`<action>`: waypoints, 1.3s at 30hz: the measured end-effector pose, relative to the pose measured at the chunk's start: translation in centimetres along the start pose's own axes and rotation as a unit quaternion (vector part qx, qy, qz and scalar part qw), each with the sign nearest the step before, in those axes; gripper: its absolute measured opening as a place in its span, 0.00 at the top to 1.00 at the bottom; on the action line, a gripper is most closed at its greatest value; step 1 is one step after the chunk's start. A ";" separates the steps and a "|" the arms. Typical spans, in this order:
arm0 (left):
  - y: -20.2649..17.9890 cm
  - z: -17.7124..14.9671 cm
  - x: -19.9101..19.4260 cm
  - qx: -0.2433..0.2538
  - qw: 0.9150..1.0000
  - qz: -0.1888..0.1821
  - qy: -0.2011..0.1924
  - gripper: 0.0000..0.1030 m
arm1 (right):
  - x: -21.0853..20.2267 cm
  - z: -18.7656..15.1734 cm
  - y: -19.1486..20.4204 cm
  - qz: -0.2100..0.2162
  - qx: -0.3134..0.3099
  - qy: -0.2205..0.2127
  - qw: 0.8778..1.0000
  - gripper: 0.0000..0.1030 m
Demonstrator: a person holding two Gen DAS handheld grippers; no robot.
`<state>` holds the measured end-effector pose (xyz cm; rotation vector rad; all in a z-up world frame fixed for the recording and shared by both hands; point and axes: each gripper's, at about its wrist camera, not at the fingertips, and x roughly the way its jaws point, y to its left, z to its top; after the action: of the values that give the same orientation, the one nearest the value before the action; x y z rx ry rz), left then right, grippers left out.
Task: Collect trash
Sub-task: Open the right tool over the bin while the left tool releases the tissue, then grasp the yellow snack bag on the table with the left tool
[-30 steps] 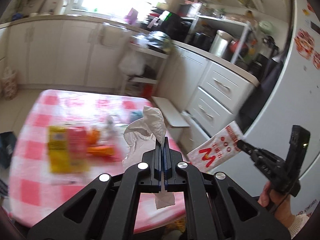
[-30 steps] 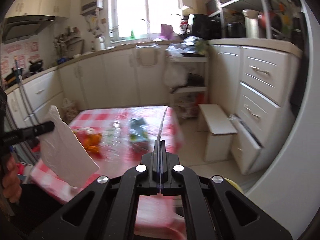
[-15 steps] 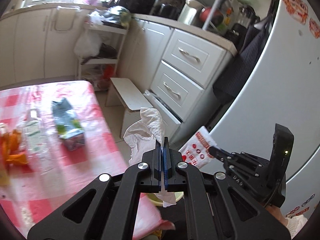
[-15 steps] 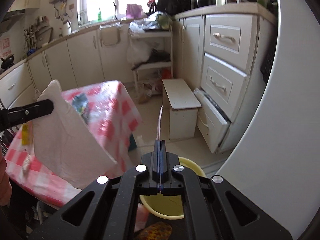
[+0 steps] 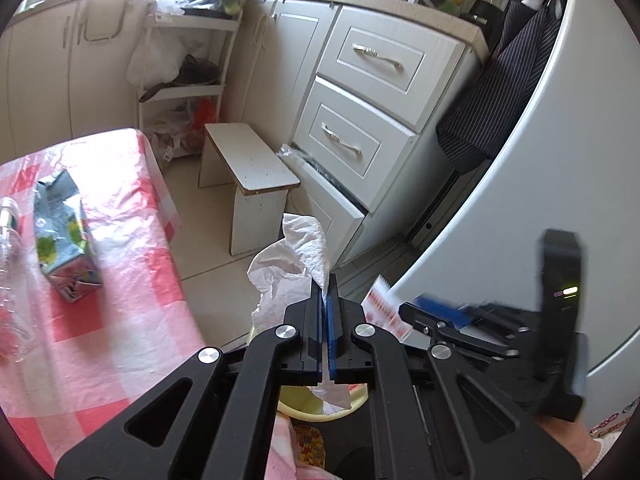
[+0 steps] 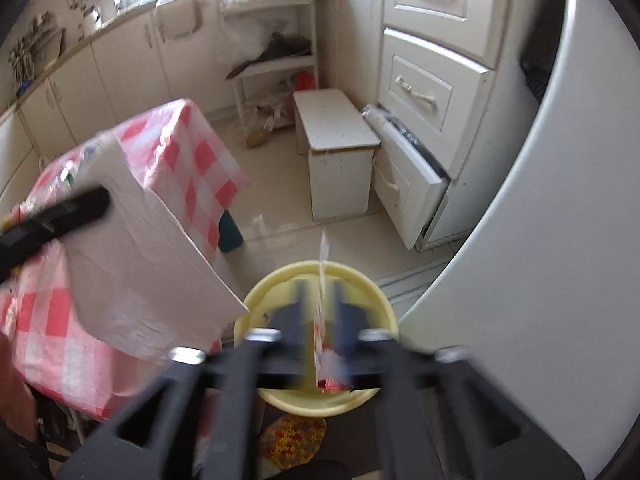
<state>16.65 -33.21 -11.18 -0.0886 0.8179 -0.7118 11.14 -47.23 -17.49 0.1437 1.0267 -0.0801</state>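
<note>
A crumpled white paper napkin [image 5: 298, 256] is pinched between the closed fingers of the left gripper [image 5: 325, 292], its loose end hanging below over the yellow bin [image 6: 320, 276]. In the right wrist view the right gripper [image 6: 320, 300] is blurred, its jaws parted by a clear gap, and a red-and-white wrapper [image 6: 326, 354] is seen edge-on between them above the bin's mouth; whether it is gripped or touching the pads cannot be told. The bin is stood on the floor just beside the table with the red-checked cloth [image 5: 120, 208] and the white fridge [image 6: 560, 240]. A crushed drink carton [image 5: 64, 232] is left lying on the table.
</note>
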 end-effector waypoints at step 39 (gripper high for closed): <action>25.1 -10.3 -19.2 -0.092 0.957 0.275 0.018 0.25 | -8.7 -0.4 18.5 0.147 -0.230 -0.174 0.946 0.29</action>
<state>14.22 -0.17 -14.52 -0.0117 0.8897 -0.1115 8.76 -28.92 -8.78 -0.1423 0.6393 0.3951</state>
